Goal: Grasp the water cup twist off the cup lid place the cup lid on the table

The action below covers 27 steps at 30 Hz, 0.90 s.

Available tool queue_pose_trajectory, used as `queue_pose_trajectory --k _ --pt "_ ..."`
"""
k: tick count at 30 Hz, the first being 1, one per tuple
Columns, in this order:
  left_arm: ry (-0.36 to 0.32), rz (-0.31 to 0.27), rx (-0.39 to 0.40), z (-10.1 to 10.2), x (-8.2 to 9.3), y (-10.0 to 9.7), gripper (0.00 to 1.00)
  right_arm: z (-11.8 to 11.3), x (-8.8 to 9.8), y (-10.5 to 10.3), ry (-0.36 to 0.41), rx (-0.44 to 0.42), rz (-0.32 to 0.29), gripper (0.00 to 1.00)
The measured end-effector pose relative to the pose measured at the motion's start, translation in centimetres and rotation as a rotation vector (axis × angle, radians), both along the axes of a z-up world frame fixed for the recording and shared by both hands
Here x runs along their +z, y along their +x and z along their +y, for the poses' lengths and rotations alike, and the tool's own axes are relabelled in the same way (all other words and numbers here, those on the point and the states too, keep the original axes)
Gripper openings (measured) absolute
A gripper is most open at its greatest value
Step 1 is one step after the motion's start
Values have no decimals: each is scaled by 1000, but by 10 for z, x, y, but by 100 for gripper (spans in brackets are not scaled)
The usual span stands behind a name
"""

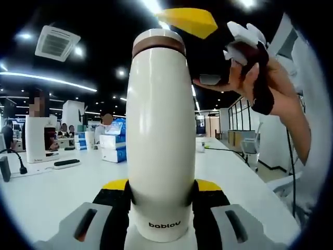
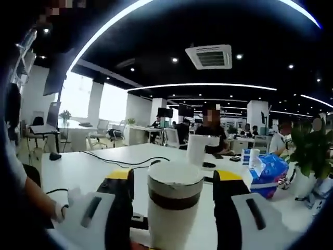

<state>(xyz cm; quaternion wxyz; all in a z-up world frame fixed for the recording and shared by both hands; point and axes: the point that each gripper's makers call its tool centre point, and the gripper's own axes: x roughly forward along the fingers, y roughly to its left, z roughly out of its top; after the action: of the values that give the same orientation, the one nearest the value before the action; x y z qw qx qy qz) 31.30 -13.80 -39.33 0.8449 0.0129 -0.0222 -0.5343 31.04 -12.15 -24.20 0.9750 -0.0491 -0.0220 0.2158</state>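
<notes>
Water cup [image 1: 161, 156] — tall, smooth, cream-white, bulging at the middle, small dark lettering near the base; upright, clamped at its lower body by the left gripper [image 1: 161, 200], yellow-and-black jaws pressed to either side, above the white worktop [image 1: 47, 192]. Cup lid [image 2: 174, 192] — cream cap over a brown band, still seated, standing between the spread jaws of the right gripper [image 2: 174, 203], apparently not yet pinched. Step judged: lid grasp pending; next, closing on the lid, then twisting.
</notes>
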Motion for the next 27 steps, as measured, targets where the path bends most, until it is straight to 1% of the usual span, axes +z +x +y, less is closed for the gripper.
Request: queue_pose_trajectory --k 2,4,6,7,8,11,13,15,17,18,20,21,23,24,27 --pt "0 0 0 0 0 0 48 1 2 1 18 1 5 61" --pt "0 0 -1 0 0 0 48 0 3 2 9 -9 2 60" --pt "0 0 -1 0 0 0 48 -2 5 3 11 -13 -1 56" --pt "0 0 -1 1 0 0 48 -1 5 3 31 -3 9 55" --pt "0 0 0 1 0 0 48 -1 5 3 33 -4 11 54" --pt "1 2 0 1 -1 0 48 -3 2 4 16 -25 16 49" --pt "0 1 -1 1 -1 0 48 -2 0 6 14 -12 37 47" --pt "2 -2 1 1 -1 0 48 -2 -1 6 18 1 55 46" --pt "4 -5 3 1 -1 0 48 -2 -1 5 7 14 61 46" --pt "5 -6 4 1 -1 0 48 1 -2 4 -23 38 51 46" --pt "5 -4 5 2 -1 0 48 3 -2 3 -36 79 62 46" --pt "6 -5 6 2 -1 0 48 3 -2 3 -39 86 68 46" --pt "6 -5 6 1 -1 0 48 3 -3 4 -34 135 84 46" --pt "6 -5 5 1 0 1 48 3 -3 4 -35 144 85 46" --pt "5 -4 6 1 0 1 48 5 -3 4 -53 198 102 46"
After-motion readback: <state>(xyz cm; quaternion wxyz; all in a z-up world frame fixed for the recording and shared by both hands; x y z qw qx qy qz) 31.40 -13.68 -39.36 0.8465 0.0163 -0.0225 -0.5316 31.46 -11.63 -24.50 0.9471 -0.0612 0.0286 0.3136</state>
